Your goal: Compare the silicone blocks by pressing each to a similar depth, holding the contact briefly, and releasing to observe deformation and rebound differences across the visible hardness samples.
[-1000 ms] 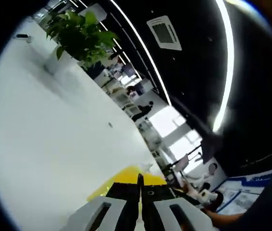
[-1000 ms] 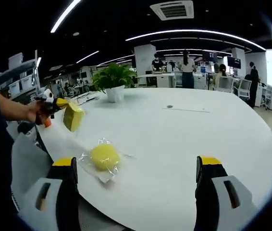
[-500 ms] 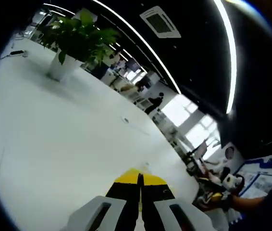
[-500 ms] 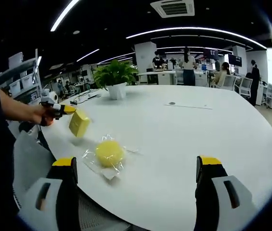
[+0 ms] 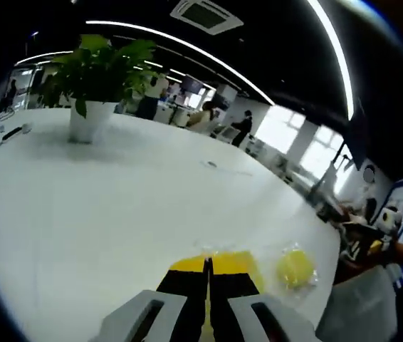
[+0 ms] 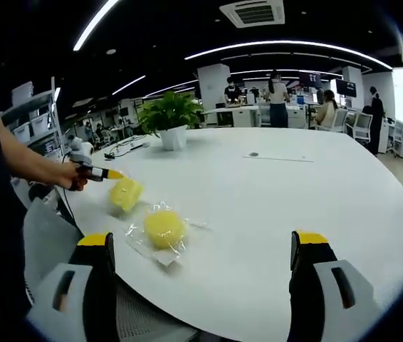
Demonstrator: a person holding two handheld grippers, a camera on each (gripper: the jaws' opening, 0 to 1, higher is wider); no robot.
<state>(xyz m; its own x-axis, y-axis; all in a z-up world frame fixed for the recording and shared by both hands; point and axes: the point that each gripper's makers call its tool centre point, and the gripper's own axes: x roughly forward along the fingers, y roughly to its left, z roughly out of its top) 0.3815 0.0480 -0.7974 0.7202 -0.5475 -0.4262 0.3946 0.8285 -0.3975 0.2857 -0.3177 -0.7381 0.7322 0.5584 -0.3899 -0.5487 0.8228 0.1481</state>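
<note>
My left gripper [image 6: 113, 174], jaws clamped on yellow block [image 6: 126, 193], left of frame; right gripper [image 6: 200, 249] wide open, empty. Next, likely: set block down beside bagged round sample [image 6: 161, 228], start pressing.

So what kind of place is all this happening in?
Most likely an open-plan office: a big white table with a potted plant, people at desks behind, and strip lights on a dark ceiling.

A broad white table [image 6: 280, 206] carries a round yellow silicone block [image 6: 163, 228] lying on clear plastic wrap [image 6: 143, 244] near its edge, and a potted plant [image 6: 171, 121] (white pot) stands well apart, farther back.
</note>
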